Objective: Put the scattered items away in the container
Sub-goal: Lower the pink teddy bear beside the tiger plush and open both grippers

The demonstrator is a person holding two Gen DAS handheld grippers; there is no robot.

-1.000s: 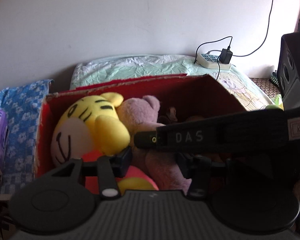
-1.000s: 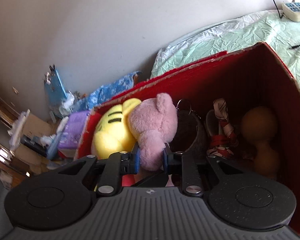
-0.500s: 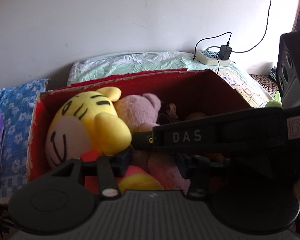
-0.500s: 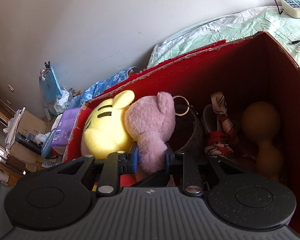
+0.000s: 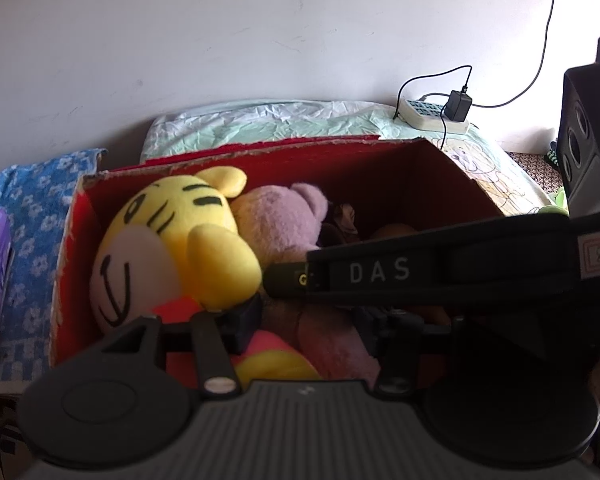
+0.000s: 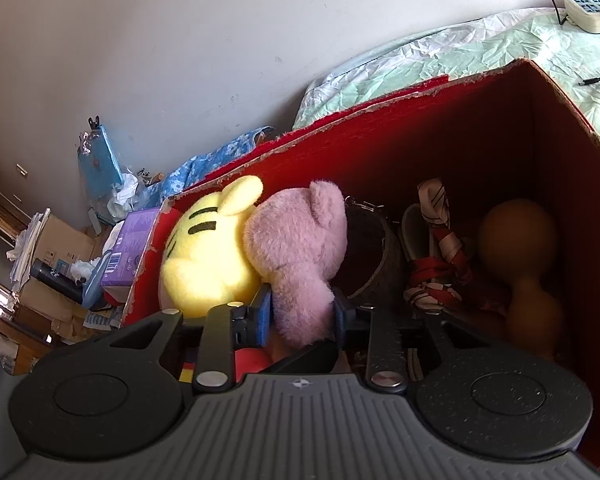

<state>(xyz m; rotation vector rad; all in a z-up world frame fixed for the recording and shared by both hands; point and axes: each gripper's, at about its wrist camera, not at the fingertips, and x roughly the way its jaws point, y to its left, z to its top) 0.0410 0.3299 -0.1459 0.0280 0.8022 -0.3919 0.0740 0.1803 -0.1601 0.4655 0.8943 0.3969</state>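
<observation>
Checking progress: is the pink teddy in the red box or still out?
In. The pink teddy lies inside the red box beside the yellow tiger plush, with the right gripper closed on it.

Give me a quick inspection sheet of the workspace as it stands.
Surface: bed with green sheet; blue floral cloth beside it.
Job's things: red box holds yellow tiger plush, pink plush, dark bag, patterned scarf, brown gourd-shaped item.
Clutter: purple box, cardboard boxes.
Grippers: right gripper shut on pink plush; left gripper open over the box.
Cables: power strip with plugged adapter.
Surroundings: white wall, black speaker.
</observation>
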